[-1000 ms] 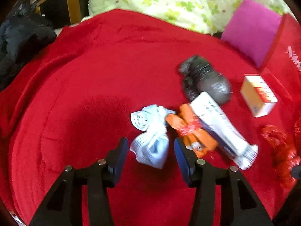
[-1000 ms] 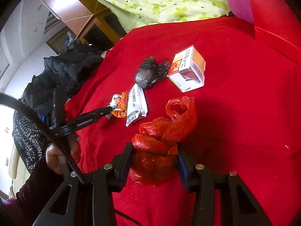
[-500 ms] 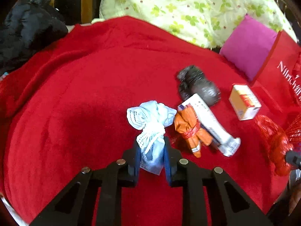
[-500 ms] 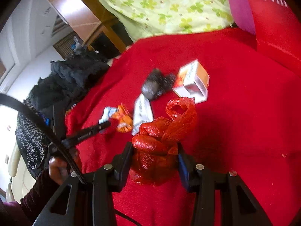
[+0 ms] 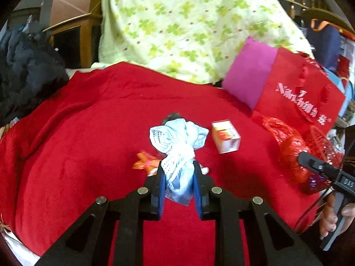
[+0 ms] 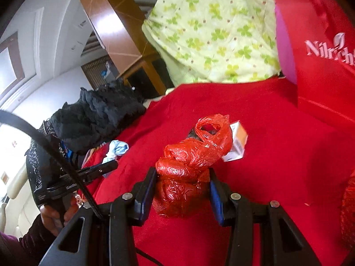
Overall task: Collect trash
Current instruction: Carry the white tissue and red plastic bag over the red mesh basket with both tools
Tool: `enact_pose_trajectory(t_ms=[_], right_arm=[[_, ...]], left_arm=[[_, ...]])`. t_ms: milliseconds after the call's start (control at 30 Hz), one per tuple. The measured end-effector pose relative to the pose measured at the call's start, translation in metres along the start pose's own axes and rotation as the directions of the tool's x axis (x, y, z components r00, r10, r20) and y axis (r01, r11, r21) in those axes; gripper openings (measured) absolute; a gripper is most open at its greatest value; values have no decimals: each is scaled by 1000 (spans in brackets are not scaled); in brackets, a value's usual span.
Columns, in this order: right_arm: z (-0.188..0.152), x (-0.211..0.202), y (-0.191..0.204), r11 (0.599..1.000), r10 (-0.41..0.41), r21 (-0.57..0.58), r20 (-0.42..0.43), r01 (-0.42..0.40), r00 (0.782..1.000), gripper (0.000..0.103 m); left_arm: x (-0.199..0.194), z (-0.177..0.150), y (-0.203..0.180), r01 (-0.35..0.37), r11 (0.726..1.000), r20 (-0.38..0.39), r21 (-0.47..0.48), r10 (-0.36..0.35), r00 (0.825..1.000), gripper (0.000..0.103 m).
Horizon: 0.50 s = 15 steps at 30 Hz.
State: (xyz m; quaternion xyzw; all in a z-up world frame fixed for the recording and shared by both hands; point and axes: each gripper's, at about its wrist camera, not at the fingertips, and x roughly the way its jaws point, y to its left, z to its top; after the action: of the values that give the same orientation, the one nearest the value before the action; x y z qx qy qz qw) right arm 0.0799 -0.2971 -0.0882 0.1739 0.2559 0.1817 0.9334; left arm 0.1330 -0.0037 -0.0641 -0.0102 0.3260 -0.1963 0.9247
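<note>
Holding 2 items, we see the left gripper [image 5: 178,177] clamped on a blue cloth wad [image 5: 179,146], the right gripper [image 6: 182,190] clamped on a knotted red bag [image 6: 190,166], contents hidden.

Bare red blanket [image 5: 73,146] left of carton [image 5: 225,136]

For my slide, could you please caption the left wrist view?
Left tool grips a knotted pale-blue mask above the red blanket.
</note>
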Motion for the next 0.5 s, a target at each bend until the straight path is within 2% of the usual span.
enact_pose_trajectory(t_ms=[300,500], right_arm=[[-3,-48,2,999,-30,-22,114,32,993,47],[2,-58,-5,1000,-29,-2,138,30,990,47]], left_arm=[[-12,3,-49,52,995,13,86,-54,998,23],[-12,5,-77,64,989,6,131,-66,998,23]])
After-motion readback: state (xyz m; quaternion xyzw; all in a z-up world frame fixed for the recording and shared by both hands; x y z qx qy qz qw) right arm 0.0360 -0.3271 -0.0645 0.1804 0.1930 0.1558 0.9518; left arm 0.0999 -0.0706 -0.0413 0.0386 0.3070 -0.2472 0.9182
